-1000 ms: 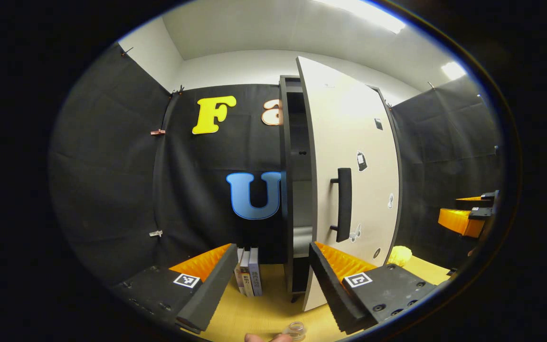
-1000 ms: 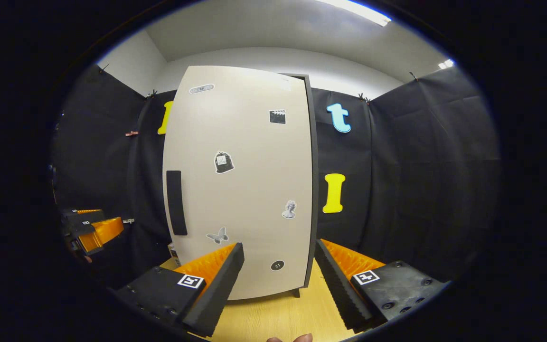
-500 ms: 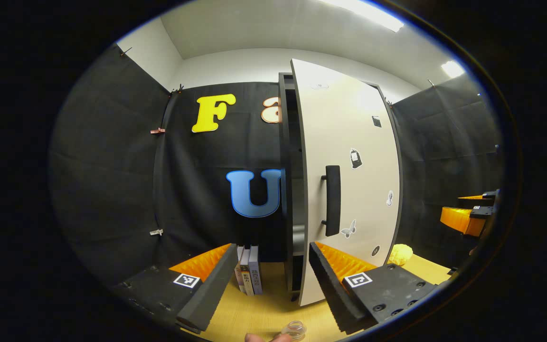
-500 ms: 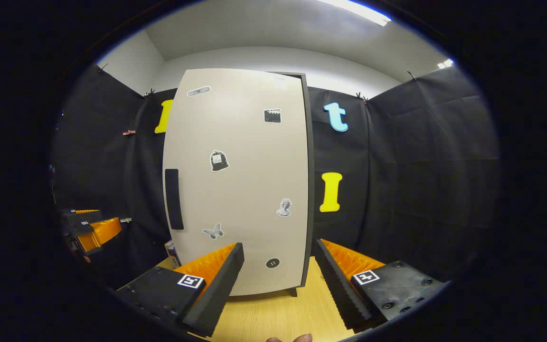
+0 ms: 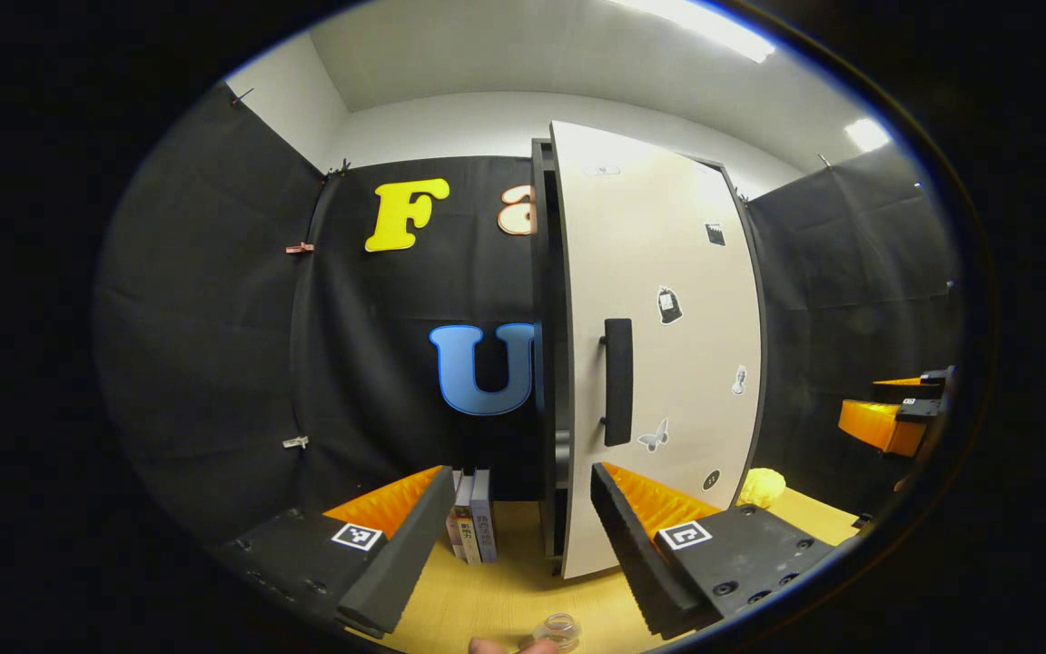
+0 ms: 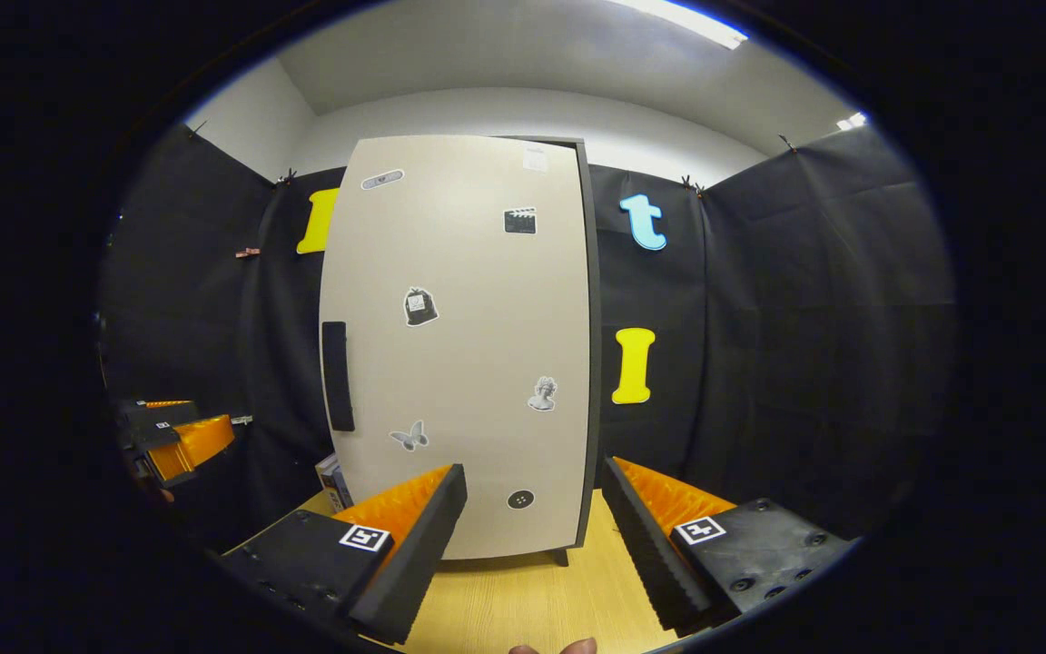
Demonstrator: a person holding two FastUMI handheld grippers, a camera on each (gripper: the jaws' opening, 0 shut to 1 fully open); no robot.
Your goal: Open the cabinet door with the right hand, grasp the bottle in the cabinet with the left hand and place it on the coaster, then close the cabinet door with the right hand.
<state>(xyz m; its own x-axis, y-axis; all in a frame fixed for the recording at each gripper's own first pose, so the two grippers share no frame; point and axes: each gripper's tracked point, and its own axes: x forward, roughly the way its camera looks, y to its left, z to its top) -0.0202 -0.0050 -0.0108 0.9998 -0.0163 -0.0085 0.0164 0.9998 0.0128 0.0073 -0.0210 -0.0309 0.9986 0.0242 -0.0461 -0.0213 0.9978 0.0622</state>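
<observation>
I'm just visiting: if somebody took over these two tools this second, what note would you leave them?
Left hand-held gripper: open, holding nothing.
Right hand-held gripper: open, holding nothing, facing the cabinet door without touching it.
Bottle: on the table's near edge, below the left gripper; whether a coaster lies under it can't be told.
Door: nearly shut, a narrow gap on its handle side in the left gripper view.
Left: push the door fully shut with the right gripper.

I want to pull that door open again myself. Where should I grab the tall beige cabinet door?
Probably by the black vertical bar handle near the free left edge of the beige cabinet door. It stands off the panel on two posts, so fingers can close across it from the front, one on each side. The hinge side seems to be the right.
</observation>
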